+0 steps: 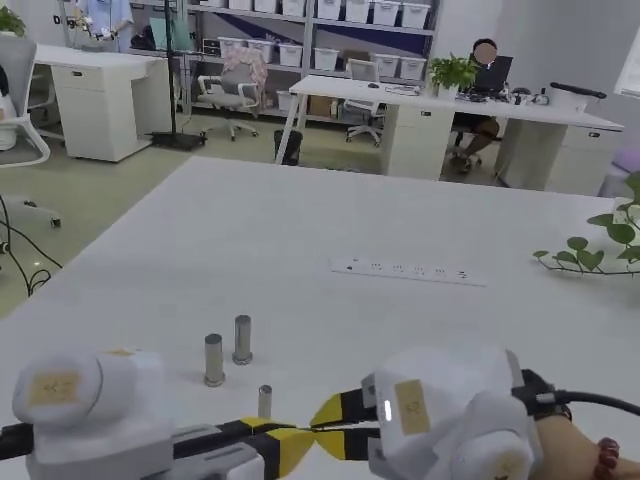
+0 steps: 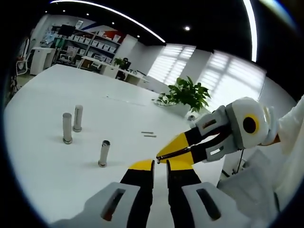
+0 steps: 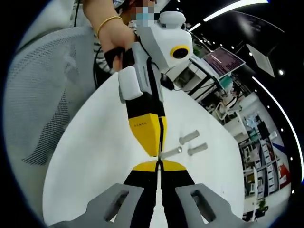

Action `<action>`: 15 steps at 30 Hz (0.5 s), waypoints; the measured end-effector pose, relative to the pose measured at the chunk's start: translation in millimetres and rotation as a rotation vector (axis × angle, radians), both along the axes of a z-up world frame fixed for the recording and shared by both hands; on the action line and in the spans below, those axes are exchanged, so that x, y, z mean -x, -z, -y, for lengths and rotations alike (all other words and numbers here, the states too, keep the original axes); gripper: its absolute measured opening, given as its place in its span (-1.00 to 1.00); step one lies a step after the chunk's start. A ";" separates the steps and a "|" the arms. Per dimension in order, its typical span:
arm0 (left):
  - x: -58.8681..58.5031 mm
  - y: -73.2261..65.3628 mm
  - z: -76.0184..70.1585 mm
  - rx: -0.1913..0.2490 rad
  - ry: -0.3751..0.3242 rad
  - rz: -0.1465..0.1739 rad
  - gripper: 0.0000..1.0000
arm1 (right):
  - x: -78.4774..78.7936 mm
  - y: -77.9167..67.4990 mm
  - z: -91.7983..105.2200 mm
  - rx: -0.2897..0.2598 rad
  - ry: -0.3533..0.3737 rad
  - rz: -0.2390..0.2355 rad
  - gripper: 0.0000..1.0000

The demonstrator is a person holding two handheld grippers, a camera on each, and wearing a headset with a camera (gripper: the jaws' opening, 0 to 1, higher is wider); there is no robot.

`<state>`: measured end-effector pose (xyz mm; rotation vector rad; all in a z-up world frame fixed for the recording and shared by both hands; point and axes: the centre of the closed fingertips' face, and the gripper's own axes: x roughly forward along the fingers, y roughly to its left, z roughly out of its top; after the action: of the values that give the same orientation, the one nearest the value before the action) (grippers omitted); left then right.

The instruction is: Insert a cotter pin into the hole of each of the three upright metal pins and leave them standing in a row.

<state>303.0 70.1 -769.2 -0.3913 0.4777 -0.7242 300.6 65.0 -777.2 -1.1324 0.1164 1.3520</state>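
Fingers (image 2: pixel 180 142) of R gripper (image 3: pixel 160 166) clench thin metal cotter pin (image 2: pixel 165 156). L gripper (image 2: pixel 160 165) fingers nearly together at its tip; can't tell if gripping. Three grey upright metal pins (image 1: pixel 213 360) on white bench (image 1: pixel 400 330), 10 o'clock of fingers. None looks pinned yet, so prob. all 3 left. Tan stickers (image 1: pixel 411 405) unreadable.

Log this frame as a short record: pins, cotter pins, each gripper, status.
metal pins: three metal pins upright on the table, clustered, not in a row
right gripper: right gripper shut on a cotter pin
left gripper: left gripper tips meet the right gripper's; grip unclear
loose cotter pins: two loose cotter pins flat on the table, apart from the metal pins
status: held cotter pin not yet at any metal pin
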 end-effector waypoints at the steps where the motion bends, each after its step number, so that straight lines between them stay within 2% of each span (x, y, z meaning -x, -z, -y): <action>1: -0.1 -0.6 -0.1 0.010 -0.003 -0.001 -0.87 | 0.5 -0.4 -0.8 -0.001 -0.003 0.003 -0.97; 2: -0.2 -1.6 0.1 0.026 -0.005 -0.005 -0.89 | 0.9 -0.4 -1.2 0.001 -0.006 0.006 -0.97; 5: 0.2 -0.5 -0.9 0.030 -0.009 -0.013 -0.92 | 2.4 -1.5 -2.5 0.000 -0.012 0.011 -0.97; 9: -0.6 -0.1 -3.4 0.069 -0.027 -0.037 -0.95 | 2.9 -2.5 -3.7 0.001 -0.019 0.026 -0.97; 15: -0.9 -0.3 -4.7 0.102 -0.045 -0.062 -0.99 | 3.3 -4.3 -5.0 0.001 -0.024 0.039 -0.96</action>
<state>303.9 74.8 -768.9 -0.5198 0.4903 -0.6960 297.3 70.0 -772.9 -1.1632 0.0752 1.3507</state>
